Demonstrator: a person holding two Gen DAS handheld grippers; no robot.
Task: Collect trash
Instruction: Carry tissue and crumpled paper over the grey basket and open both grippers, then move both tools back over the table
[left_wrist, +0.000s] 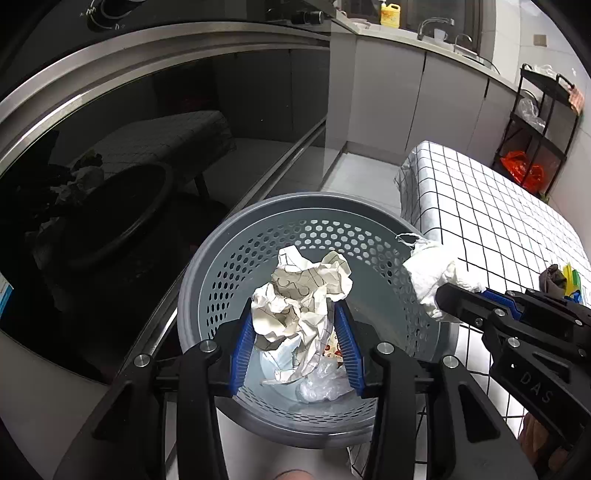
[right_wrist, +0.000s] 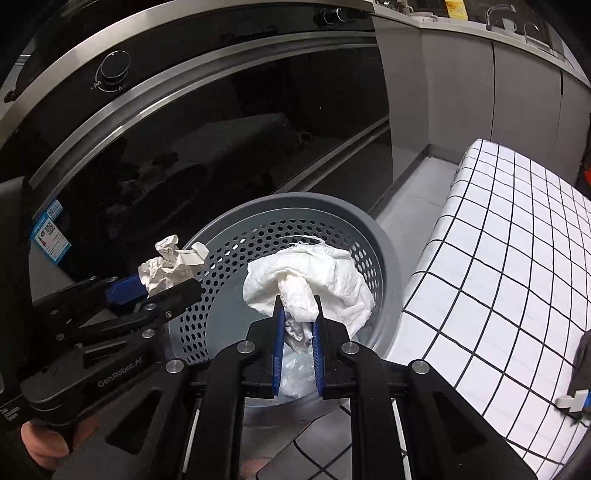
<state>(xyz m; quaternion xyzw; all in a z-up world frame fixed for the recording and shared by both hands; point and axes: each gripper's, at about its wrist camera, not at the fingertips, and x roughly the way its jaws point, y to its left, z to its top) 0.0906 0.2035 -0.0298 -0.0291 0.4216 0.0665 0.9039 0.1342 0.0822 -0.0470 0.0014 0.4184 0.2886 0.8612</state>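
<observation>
Crumpled paper (left_wrist: 301, 295) sits between the left gripper (left_wrist: 295, 332) pads over the grey perforated bin (left_wrist: 369, 229). Alongside, the right gripper (right_wrist: 298, 328) pinches a white tissue wad (right_wrist: 314, 277) above that bin, beside the checked table (right_wrist: 517, 240).

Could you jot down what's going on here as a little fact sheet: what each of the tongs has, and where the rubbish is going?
Left tongs: crumpled paper between the pads, over the bin
Right tongs: clamped on a white tissue wad, over the bin
Bin: grey perforated wastebasket on the floor
Already inside: clear plastic wrap
Beside bin: grid-pattern tablecloth, black oven door
</observation>
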